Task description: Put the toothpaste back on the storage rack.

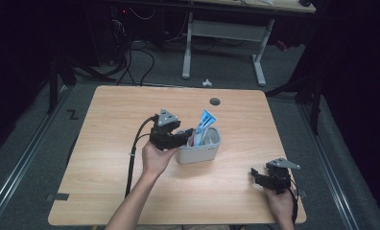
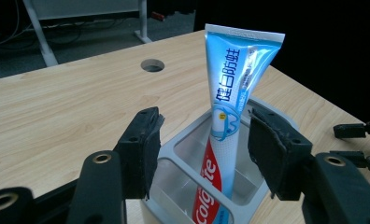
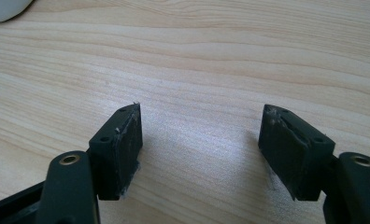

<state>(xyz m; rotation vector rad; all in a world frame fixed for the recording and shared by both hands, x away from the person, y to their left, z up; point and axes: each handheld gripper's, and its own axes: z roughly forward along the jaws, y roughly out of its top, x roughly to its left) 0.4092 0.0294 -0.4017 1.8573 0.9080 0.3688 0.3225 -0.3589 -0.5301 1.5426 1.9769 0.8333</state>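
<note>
Two grippers are in play, but the work sits with the left gripper (image 2: pixel 202 154), whose jaws stand wide apart on either side of the toothpaste tube (image 2: pixel 232 107) without touching it; the tube stands nearly upright, crimped end up, leaning a little away from the camera, its cap end down in one compartment of the grey divided caddy (image 2: pixel 183 149) near the middle of the table (image 1: pixel 116 120). Seen from the high view, the left gripper (image 1: pixel 190 134) is at the caddy's (image 1: pixel 212 151) left rim, and the tube (image 1: pixel 205 125) pokes well above it. My reading is that the step is either taking hold of the tube or having just let it go — the pictures alone do not settle which; if gripping, close on the flat blue upper body rather than the thin crimp, squarely across its width, gently enough not to squeeze paste, and lift straight up so the light caddy is not dragged or tipped. The right gripper (image 1: pixel 262 176) rests well apart near the table's right front edge, jaws wide and holding nothing — its pads (image 3: pixel 120 149) hover over bare wood.
</note>
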